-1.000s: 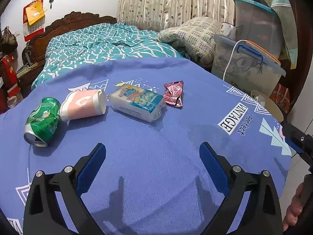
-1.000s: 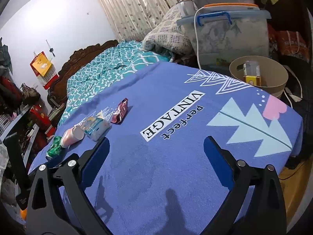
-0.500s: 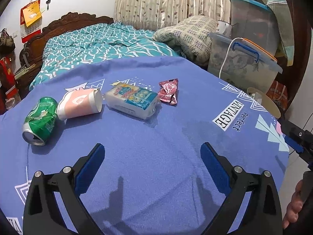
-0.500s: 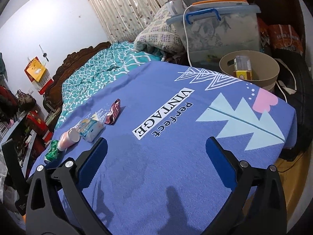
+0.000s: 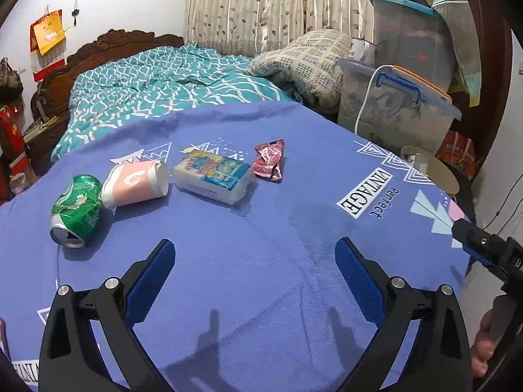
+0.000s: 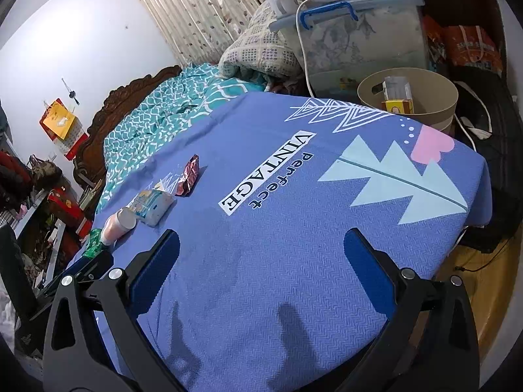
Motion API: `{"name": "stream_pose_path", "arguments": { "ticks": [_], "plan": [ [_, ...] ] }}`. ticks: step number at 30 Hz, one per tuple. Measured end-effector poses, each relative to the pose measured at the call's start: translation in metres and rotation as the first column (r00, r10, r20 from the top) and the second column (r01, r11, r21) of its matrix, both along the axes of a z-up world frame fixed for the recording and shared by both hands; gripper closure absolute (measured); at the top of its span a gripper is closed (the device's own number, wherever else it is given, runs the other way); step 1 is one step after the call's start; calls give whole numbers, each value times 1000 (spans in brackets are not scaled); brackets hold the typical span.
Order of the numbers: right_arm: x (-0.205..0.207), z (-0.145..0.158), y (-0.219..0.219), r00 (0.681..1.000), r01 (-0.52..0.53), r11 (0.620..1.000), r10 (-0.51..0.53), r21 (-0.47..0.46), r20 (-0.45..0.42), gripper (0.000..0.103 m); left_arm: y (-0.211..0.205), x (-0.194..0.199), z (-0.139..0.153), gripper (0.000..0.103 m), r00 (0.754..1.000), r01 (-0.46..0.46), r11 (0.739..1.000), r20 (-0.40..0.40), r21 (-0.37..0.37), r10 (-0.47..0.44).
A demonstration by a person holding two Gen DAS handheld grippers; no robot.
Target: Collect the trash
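- Left tongs (image 5: 255, 268): jaws spread wide, nothing between them, at the bottom of the left wrist view over the blue printed cloth-covered surface (image 5: 261, 245).
- Right tongs (image 6: 261, 251): jaws likewise spread wide and empty, at the bottom of the right wrist view over the same surface.
- Trash lies in a row across the centre-left of the left wrist view, all resting on the surface.
- Crushed green aluminium can (image 5: 76, 210): on its side, leftmost, touching the next item.
- Pink-and-white paper cup (image 5: 135, 187): on its side, mouth toward the right of the frame.
- Blue-printed white plastic tissue pack (image 5: 212, 176): just right of the cup.
- Crumpled red foil wrapper (image 5: 268, 160): right of the pack, a small gap between.
- Round tan bin (image 6: 434, 98): upper right of the right wrist view, past the surface's far edge; small boxes (image 6: 397, 98) inside.
- Clear plastic storage tub with blue handle (image 6: 359, 39): behind the bin.
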State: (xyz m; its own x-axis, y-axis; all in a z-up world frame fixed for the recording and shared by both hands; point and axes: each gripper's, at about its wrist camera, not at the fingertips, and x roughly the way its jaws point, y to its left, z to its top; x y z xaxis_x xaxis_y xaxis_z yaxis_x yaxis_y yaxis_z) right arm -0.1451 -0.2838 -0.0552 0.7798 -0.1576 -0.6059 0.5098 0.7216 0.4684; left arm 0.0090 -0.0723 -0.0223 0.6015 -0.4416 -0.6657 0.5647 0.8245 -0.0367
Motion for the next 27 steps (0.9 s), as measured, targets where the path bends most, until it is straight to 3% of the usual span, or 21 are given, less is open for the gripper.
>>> {"name": "stream_pose_path", "arguments": {
  "ticks": [8,13,18,23,27],
  "plan": [
    [5,-7,1,999,18,1000,-18,3,-29,3,5,0,3,9,1000,-13,1000,-4,5,13],
    [6,-7,2,1000,11,1000,-11,-1,-26,3,8,2,2,9,997,-63,997,49,54,61],
    [3,-6,2,1000,21,1000,-21,0,-11,3,12,-2,4,9,994,-56,996,100,66,49],
    [3,-7,4,1000,21,1000,-21,1,7,3,14,0,0,9,998,-33,995,50,96,28],
    [7,-7,12,1000,-14,1000,14,-8,8,3,16,1,0,9,997,-56,991,57,120,50]
  ]
}}
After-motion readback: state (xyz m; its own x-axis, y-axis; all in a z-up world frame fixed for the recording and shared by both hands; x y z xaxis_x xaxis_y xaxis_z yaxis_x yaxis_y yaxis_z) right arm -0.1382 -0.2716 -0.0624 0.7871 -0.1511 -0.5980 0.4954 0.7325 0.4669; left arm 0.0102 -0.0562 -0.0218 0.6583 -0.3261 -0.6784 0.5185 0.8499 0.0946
